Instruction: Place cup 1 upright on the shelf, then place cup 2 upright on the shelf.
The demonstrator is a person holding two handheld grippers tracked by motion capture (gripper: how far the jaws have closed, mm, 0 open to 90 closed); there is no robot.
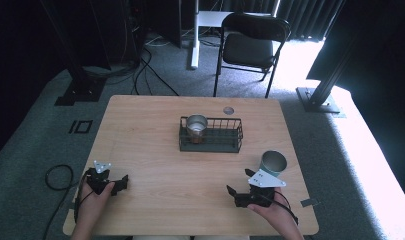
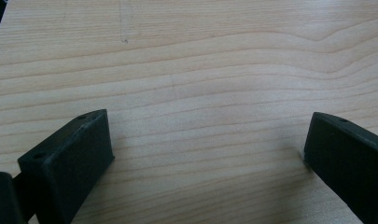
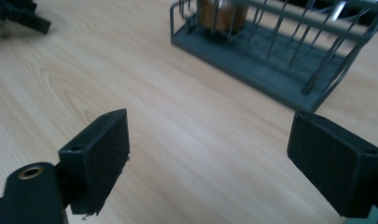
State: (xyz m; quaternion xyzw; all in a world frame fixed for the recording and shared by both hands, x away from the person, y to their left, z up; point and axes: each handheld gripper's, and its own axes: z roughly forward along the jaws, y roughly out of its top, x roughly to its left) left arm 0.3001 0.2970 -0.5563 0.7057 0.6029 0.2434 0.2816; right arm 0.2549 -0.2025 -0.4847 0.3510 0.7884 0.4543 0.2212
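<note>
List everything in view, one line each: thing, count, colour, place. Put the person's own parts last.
table: 1, light wood, centre.
wire basket: 1, dark grey, table middle.
cup in basket: 1, metallic with brownish side, basket's left end.
teal cup: 1, teal with grey inside, on table, near right gripper.
round insert: 1, grey, table's far edge.
folding chair: 1, black, floor beyond table.
cables: several, black, floor at far left.
left gripper: 1, black, near left, open.
right gripper: 1, black, near right, open.
hands: 2, bottom edge, each holding a gripper.
</note>
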